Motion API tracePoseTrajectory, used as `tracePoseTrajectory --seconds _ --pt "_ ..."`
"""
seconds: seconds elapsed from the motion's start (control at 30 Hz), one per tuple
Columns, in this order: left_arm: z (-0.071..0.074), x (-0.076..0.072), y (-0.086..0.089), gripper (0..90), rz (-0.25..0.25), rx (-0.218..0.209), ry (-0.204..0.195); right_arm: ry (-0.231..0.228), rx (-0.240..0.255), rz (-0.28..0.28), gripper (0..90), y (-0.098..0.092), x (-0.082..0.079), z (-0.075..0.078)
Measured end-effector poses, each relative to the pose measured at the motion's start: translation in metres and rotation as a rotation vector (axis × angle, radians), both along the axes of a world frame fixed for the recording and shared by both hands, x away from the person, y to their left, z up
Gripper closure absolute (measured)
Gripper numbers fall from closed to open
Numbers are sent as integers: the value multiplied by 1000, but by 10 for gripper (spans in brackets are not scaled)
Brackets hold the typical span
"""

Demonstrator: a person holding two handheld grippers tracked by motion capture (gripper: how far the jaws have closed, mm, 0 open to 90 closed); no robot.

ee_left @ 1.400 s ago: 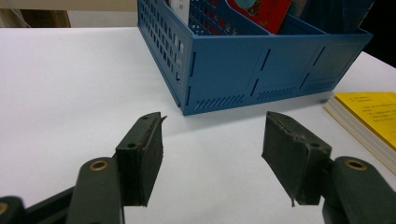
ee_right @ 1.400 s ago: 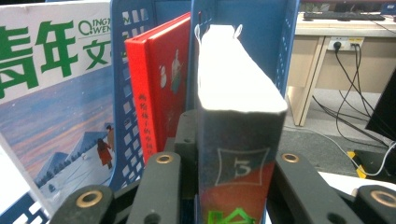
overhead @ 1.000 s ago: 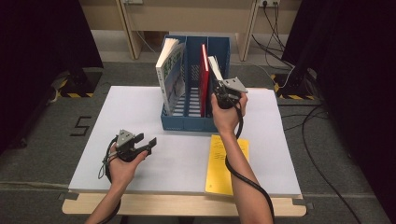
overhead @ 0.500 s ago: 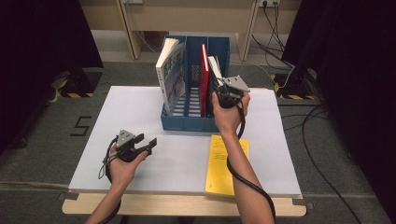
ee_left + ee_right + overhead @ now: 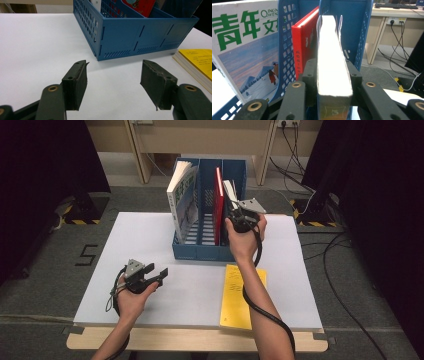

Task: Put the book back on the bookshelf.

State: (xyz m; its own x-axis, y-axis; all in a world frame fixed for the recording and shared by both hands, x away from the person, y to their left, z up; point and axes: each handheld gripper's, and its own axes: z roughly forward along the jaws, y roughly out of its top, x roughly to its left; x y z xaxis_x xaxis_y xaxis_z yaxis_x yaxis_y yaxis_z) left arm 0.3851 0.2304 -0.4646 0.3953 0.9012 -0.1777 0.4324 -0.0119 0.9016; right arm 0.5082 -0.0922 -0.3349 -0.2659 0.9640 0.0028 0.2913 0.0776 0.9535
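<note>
Right gripper [image 5: 333,82] jaws have just eased slightly, pads flanking the white book [image 5: 332,55] in the blue rack's [image 5: 210,251] right slot; next, withdraw clear.

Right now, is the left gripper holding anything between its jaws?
No, the left gripper has its jaws apart over bare table, with nothing between them.

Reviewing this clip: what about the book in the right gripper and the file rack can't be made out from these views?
- White book, right gripper view: only its page edge faces the camera, so the cover and title are hidden.
- Whether the right gripper pads still press on it: cannot tell, its jaws have just been opening.
- Red book, left gripper view: cut off by the top edge.
- Blue rack floor, high view: hidden by its walls.
</note>
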Motion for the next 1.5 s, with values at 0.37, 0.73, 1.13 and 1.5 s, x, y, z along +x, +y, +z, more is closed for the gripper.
tracePoseTrajectory --seconds 0.37,0.73,1.13,1.5 --pt "-1 0 0 373 -2 2 0 61 -31 6 738 2 6 7" --pt "-2 1 2 373 3 3 4 38 3 -15 749 -2 6 5" --pt "-2 1 4 373 7 1 4 11 18 -30 750 -3 14 9" --pt "-3 2 5 373 11 -2 3 -36 24 -50 749 0 26 20"
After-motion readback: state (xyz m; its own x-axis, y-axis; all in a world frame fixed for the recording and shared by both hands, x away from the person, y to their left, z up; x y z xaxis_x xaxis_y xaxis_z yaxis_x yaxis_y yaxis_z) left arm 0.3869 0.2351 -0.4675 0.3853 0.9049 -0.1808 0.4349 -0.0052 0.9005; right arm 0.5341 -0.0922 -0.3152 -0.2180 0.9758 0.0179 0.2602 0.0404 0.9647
